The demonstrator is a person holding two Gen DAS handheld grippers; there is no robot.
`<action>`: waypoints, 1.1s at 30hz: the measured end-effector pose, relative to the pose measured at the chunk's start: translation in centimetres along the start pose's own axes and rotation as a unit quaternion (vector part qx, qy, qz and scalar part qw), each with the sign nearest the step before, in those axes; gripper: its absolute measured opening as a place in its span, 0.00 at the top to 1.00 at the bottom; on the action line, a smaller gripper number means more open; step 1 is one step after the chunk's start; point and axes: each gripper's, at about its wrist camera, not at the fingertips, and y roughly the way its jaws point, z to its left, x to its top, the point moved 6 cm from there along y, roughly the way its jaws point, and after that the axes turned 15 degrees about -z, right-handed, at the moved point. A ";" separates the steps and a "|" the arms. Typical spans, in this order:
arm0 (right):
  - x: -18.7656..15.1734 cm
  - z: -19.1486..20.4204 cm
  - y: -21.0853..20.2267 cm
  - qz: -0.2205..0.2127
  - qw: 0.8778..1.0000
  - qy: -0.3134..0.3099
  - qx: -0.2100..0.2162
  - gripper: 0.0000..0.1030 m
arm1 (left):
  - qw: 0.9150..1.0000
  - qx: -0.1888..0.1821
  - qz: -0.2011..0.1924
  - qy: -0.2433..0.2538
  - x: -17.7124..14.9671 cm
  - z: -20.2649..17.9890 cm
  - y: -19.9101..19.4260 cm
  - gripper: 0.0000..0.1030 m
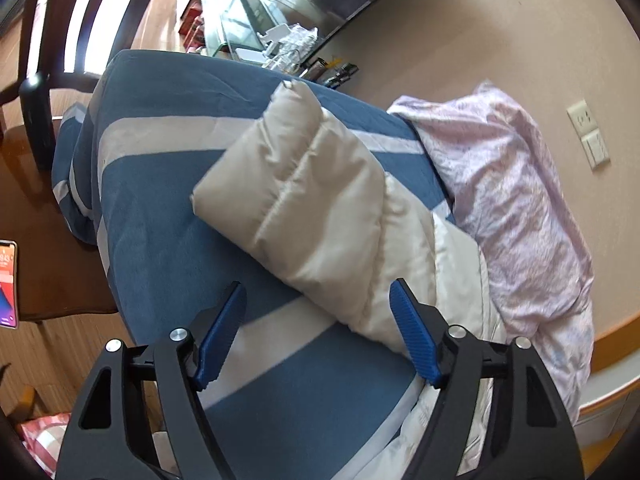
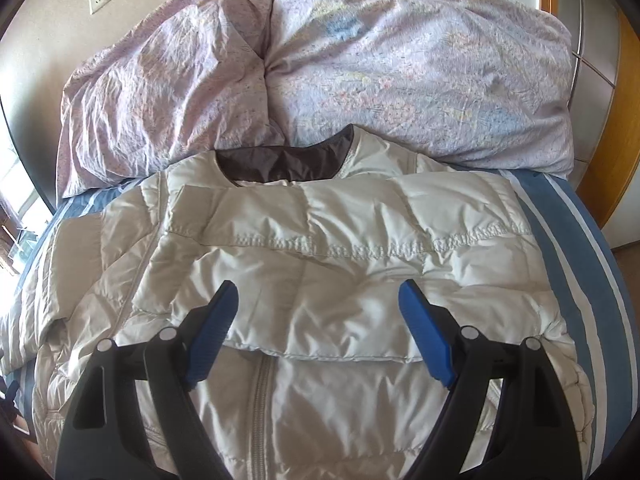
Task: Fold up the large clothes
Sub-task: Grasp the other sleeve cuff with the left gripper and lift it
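A cream quilted down jacket (image 2: 320, 264) lies front up on the bed, its dark-lined collar (image 2: 280, 162) toward the duvet. One sleeve is folded across the chest. My right gripper (image 2: 318, 308) is open and empty, hovering just above that folded sleeve. In the left wrist view the jacket's other sleeve (image 1: 304, 196) stretches out over the blue sheet. My left gripper (image 1: 318, 312) is open and empty, close over the base of that sleeve, its right pad next to the fabric.
The bed has a blue sheet with white stripes (image 1: 160, 208). A crumpled pink floral duvet (image 2: 360, 64) is piled at the head by the wall. A wooden bedside surface (image 1: 44, 240) with a phone (image 1: 8, 284) lies left of the bed. Wall sockets (image 1: 588, 136) sit above.
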 end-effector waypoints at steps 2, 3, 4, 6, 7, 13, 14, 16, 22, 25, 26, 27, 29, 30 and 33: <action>-0.2 0.2 -0.1 0.001 1.000 -0.001 0.003 0.20 | 1.000 0.004 -0.008 -0.019 0.6 0.5 0.2 0.34; -0.4 0.3 -0.1 0.002 1.000 -0.001 0.004 0.20 | 1.000 0.005 -0.010 -0.026 0.8 0.7 0.3 0.36; -0.5 0.3 -0.1 0.004 1.000 -0.001 0.005 0.20 | 0.999 0.006 -0.013 -0.033 1.0 0.9 0.4 0.38; -0.6 0.3 0.0 0.006 1.000 0.000 0.006 0.20 | 0.999 0.011 -0.017 -0.039 1.3 1.1 0.6 0.43; -0.6 0.3 0.0 0.006 1.000 0.001 0.007 0.20 | 0.999 0.012 -0.017 -0.039 1.4 1.2 0.7 0.47; -0.7 0.2 -0.1 0.004 1.000 -0.002 0.012 0.20 | 0.998 0.018 -0.016 -0.054 1.7 2.1 1.1 0.77; -0.7 0.2 -0.1 0.004 1.000 -0.003 0.013 0.20 | 0.998 0.015 -0.016 -0.056 1.7 2.2 1.1 0.80; -0.8 0.2 -0.1 0.005 1.000 -0.004 0.013 0.20 | 0.998 0.014 -0.019 -0.052 1.7 2.0 1.0 0.84; -0.8 0.1 -0.1 0.003 1.000 -0.005 0.016 0.20 | 0.998 -0.003 -0.050 -0.030 2.1 0.3 -0.6 0.90; -0.8 0.1 -0.2 0.001 1.000 -0.007 0.018 0.20 | 0.998 -0.018 -0.062 -0.016 2.5 -0.9 -1.4 0.90; -0.8 0.1 -0.2 0.000 1.000 -0.006 0.019 0.20 | 0.998 -0.021 -0.064 -0.014 2.6 -1.2 -1.5 0.90; -0.8 0.0 -0.3 0.000 1.000 -0.006 0.020 0.20 | 0.997 -0.027 -0.067 -0.012 2.8 -1.6 -1.7 0.90; -0.8 -0.1 -0.3 0.000 1.000 -0.005 0.022 0.20 | 0.997 -0.035 -0.073 -0.007 2.9 -2.3 -2.0 0.90; -0.8 -0.1 -0.3 -0.001 1.000 -0.005 0.022 0.20 | 0.996 -0.043 -0.077 -0.001 3.0 -3.0 -2.2 0.90; -0.9 -0.1 -0.2 0.001 1.000 -0.006 0.023 0.20 | 0.994 -0.069 -0.081 0.011 3.0 -5.5 -2.7 0.91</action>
